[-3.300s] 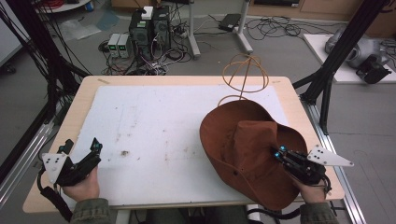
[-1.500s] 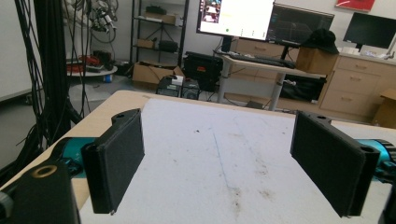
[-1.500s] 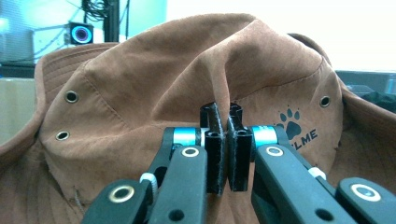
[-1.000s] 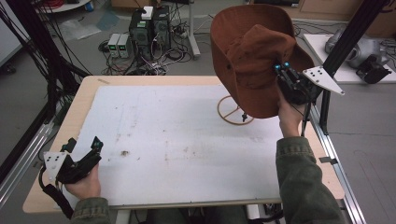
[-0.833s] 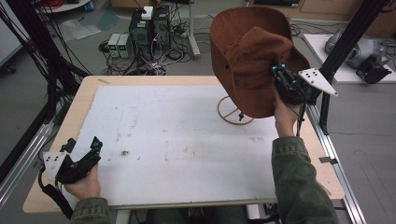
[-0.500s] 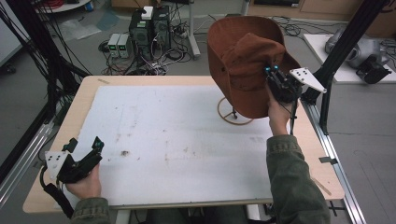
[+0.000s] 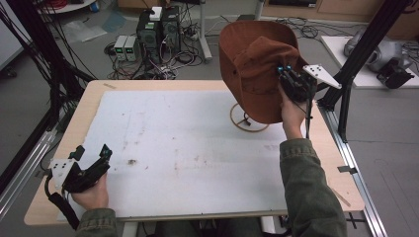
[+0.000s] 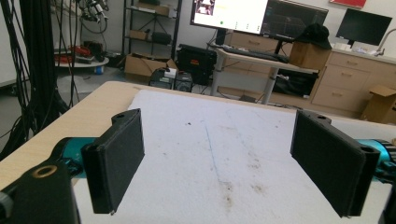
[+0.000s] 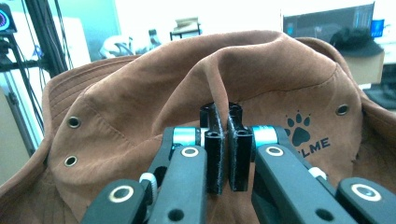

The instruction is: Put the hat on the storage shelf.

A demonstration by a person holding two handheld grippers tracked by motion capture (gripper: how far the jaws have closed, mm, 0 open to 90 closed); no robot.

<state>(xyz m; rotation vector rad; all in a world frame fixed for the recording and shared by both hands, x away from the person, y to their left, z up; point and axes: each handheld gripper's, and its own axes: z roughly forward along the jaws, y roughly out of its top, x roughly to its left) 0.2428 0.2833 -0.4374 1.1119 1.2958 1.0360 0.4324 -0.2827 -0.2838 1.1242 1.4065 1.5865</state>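
Note:
A brown suede hat (image 7: pixel 254 64) hangs in the air above the table's far right, over a round wire hat stand (image 7: pixel 248 120) whose ring base rests on the white mat. My right gripper (image 7: pixel 285 75) is shut on a fold of the hat's crown. In the right gripper view the brown suede hat (image 9: pixel 140 107) has metal eyelets and a paw-print logo, and the right gripper (image 9: pixel 227 140) pinches a ridge of its fabric. My left gripper (image 7: pixel 93 159) rests near the table's front left corner. In the left gripper view the left gripper (image 8: pixel 219 163) stands open with nothing between its pads.
A white mat (image 7: pixel 188 148) covers most of the wooden table (image 7: pixel 84 106). A black frame post (image 7: pixel 363 49) rises just right of the hat. Computers and cables (image 7: pixel 158 34) lie on the floor beyond the far edge.
The right gripper lifted the hat off the table's near right and carried it up and away over the stand; lately it drifted slightly left and lower. The left gripper stayed put.

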